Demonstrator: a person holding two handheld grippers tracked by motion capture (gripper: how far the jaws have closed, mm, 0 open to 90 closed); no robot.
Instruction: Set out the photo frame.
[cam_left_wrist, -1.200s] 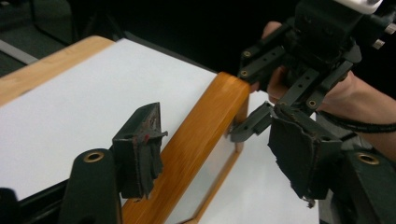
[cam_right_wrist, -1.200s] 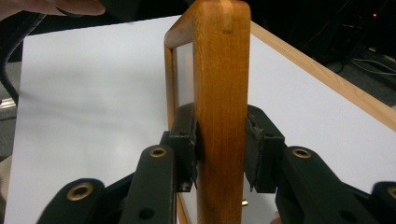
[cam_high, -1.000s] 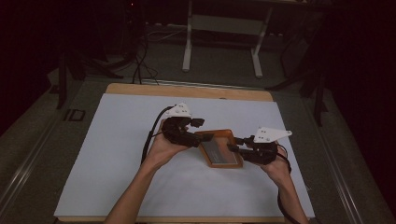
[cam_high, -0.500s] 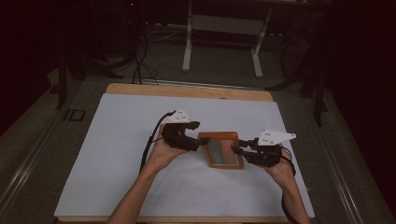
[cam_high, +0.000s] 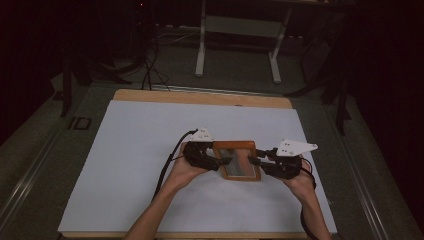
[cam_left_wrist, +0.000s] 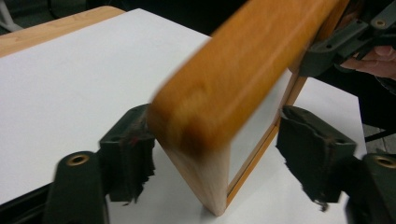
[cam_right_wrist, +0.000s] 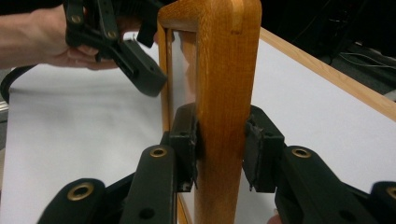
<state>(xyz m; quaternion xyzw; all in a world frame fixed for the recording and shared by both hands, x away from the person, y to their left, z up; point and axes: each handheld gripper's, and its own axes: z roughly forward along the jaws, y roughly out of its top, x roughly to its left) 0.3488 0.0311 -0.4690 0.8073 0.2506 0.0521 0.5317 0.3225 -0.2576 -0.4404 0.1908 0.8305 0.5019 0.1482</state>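
my right gripper (cam_right_wrist: 219, 156) pinches the wooden frame (cam_high: 240, 160) by its edge, while my left gripper (cam_left_wrist: 224, 158) stands spread around its blurred, cropped opposite edge.

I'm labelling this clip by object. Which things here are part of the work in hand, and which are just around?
In the work:
wooden frame
right gripper, jaws clamped on the frame's edge
left gripper, jaws open around the frame

Just around:
white table sheet
metal stand behind the table
floor cables

Glossy varnished wooden frame (cam_right_wrist: 226, 93), matt white paper sheet (cam_high: 135, 150), frayed black jaws padding
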